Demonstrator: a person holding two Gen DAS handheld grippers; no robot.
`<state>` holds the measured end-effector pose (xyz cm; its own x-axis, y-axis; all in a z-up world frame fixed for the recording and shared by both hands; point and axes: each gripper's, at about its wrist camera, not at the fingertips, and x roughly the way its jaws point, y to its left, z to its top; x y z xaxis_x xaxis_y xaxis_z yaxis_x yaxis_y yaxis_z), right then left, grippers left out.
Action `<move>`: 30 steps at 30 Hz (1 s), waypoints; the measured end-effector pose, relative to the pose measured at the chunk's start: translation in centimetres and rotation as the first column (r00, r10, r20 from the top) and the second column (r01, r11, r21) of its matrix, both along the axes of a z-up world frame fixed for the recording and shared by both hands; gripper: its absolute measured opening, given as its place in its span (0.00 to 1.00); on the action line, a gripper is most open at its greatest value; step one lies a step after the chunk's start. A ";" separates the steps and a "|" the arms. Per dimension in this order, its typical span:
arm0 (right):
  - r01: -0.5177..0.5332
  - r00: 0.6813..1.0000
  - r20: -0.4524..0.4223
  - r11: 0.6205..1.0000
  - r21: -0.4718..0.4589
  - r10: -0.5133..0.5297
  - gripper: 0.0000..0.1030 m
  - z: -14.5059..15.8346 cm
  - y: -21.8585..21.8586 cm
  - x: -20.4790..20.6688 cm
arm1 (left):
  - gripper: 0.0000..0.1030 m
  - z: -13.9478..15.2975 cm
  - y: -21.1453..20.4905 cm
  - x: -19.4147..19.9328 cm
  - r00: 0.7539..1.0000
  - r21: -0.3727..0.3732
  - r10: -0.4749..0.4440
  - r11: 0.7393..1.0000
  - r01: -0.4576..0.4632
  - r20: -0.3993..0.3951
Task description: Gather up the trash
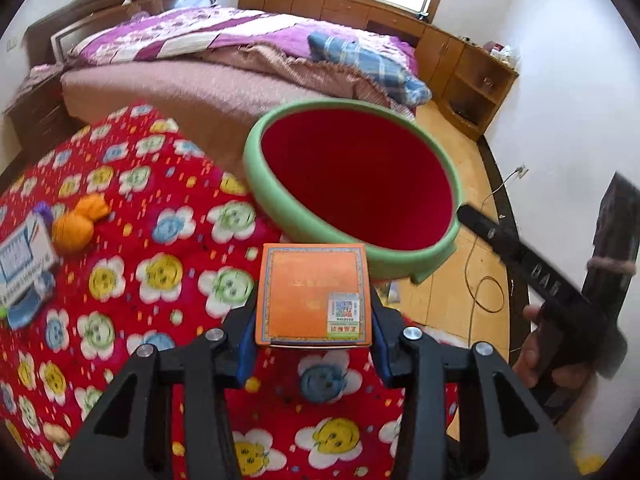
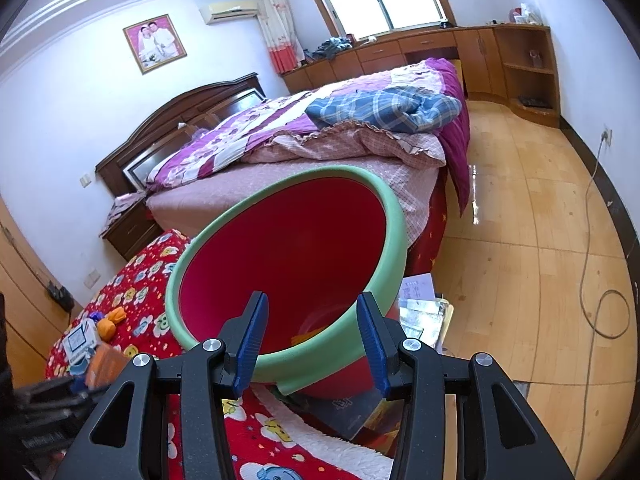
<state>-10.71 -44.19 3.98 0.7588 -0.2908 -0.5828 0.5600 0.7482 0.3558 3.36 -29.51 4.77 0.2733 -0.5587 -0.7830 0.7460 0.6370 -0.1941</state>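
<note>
1. My left gripper [image 1: 314, 312] is pinching the orange box [image 1: 314, 294] by both side faces, pads flat against the card.
2. My right gripper [image 2: 312, 344] is clamped on the near rim of the red bin [image 2: 288, 248], tilting its mouth toward me.
3. The bin sits just beyond the box, at the edge of the flowered blanket [image 1: 132, 280].
4. Best play: carry the box well past the green rim before letting go, bin held steady.
5. An orange wrapper [image 1: 78, 224] and a white packet [image 1: 24, 264] wait far left.
</note>
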 end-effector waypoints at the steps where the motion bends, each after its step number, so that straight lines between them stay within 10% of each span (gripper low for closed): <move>1: 0.001 1.000 0.000 1.000 0.002 -0.001 0.46 0.0 -0.1 0.0 | 0.44 0.3 -0.5 0.2 1.000 -0.005 -0.005 1.000 0.005 0.010; 30: 0.021 1.000 -0.008 1.000 0.012 -0.021 0.46 -0.7 -1.0 -0.5 | 0.57 1.2 -6.0 3.2 0.999 -0.060 -0.008 0.998 0.012 0.053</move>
